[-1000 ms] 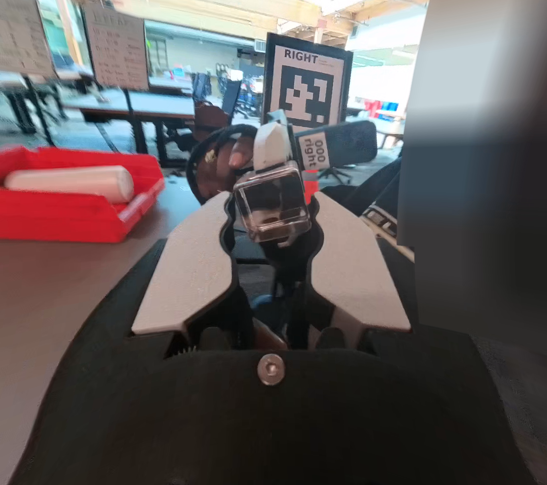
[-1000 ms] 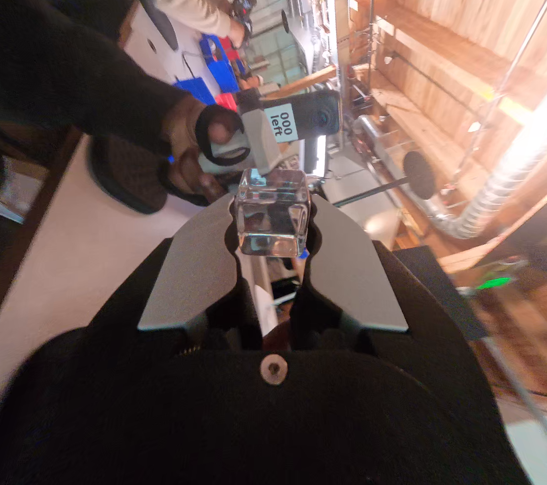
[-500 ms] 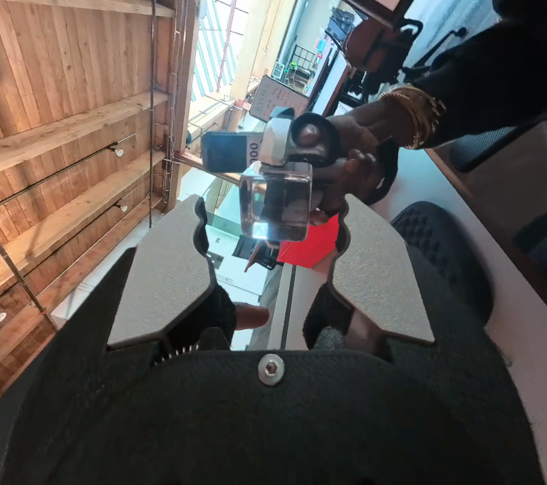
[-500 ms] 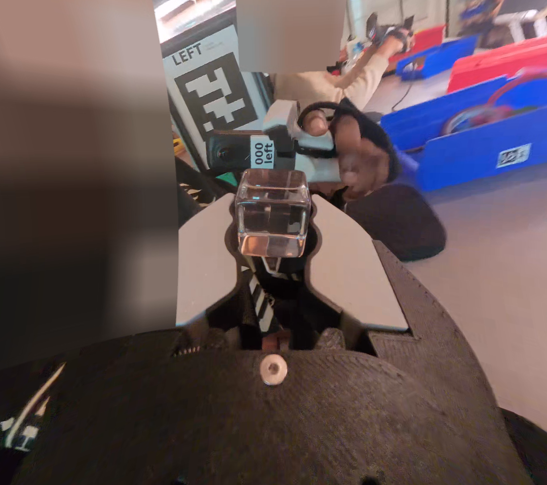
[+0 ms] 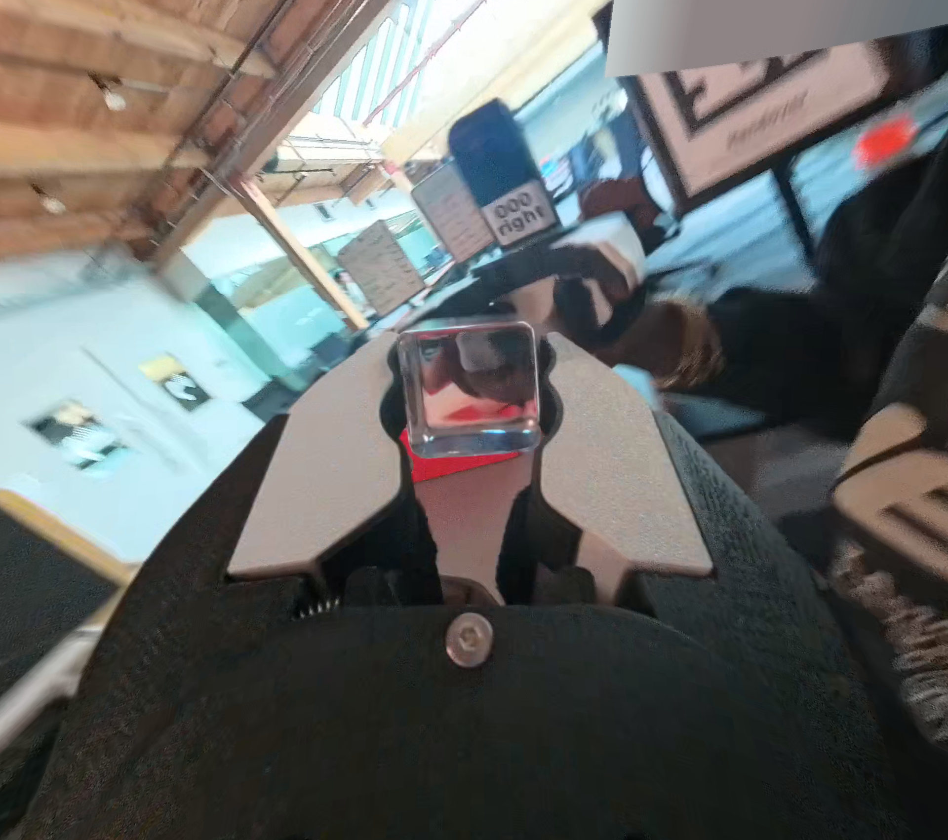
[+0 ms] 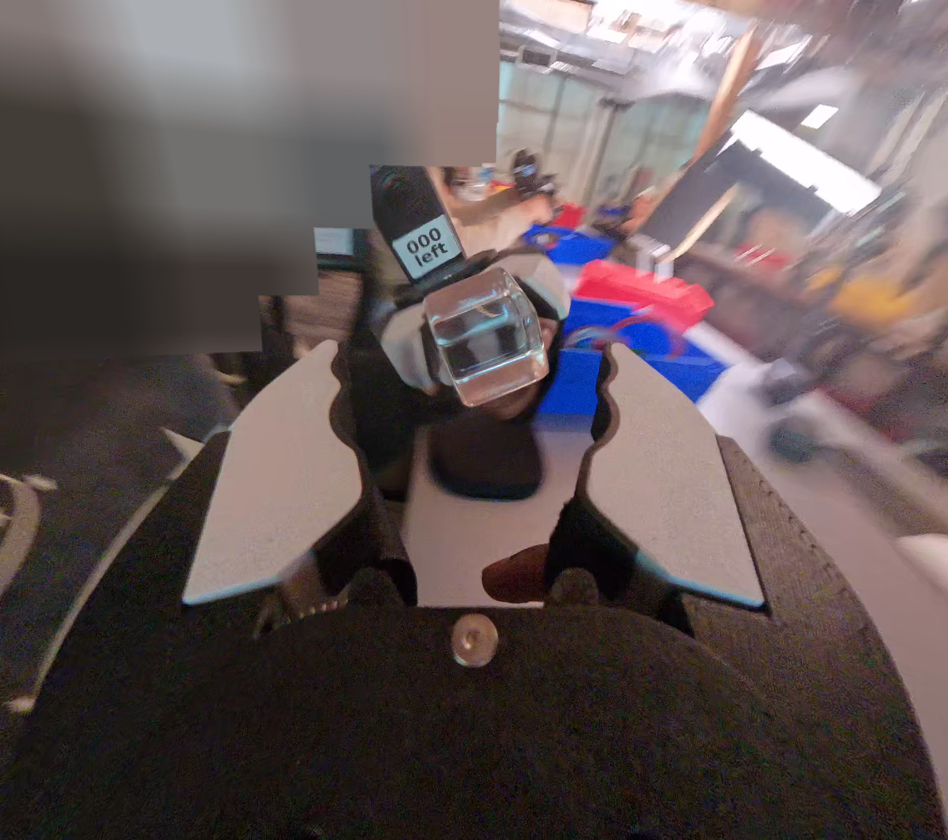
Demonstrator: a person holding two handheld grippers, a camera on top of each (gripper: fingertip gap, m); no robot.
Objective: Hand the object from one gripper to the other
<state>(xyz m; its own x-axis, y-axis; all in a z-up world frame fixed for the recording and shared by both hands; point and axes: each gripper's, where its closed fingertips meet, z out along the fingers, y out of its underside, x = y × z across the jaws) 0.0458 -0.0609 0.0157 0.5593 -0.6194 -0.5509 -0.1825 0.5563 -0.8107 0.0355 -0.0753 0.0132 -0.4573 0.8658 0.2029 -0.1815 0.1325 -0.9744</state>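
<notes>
A clear cube point(image 5: 469, 390) sits between the two grey fingers of my left gripper point(image 5: 469, 343), which is shut on it and holds it in the air. In the right wrist view the cube point(image 6: 487, 336) shows a little beyond and between my right gripper's fingertips, held by the left gripper point(image 6: 405, 349) facing me. My right gripper point(image 6: 469, 349) is wide open and empty, its fingers apart from the cube. The right gripper point(image 5: 564, 261) shows blurred behind the cube in the left wrist view, in a gloved hand.
Blue bins point(image 6: 641, 354) and a red bin point(image 6: 641, 292) stand on the grey table point(image 6: 821, 456) beyond the grippers. A red bin point(image 5: 461, 461) shows under the cube. A person's dark sleeve point(image 5: 821, 302) and a framed marker board point(image 5: 759, 118) are at the right.
Half a second ago my right gripper was shut on the cube and my left was open around it. Now the left is shut on the cube and the right has opened and let go.
</notes>
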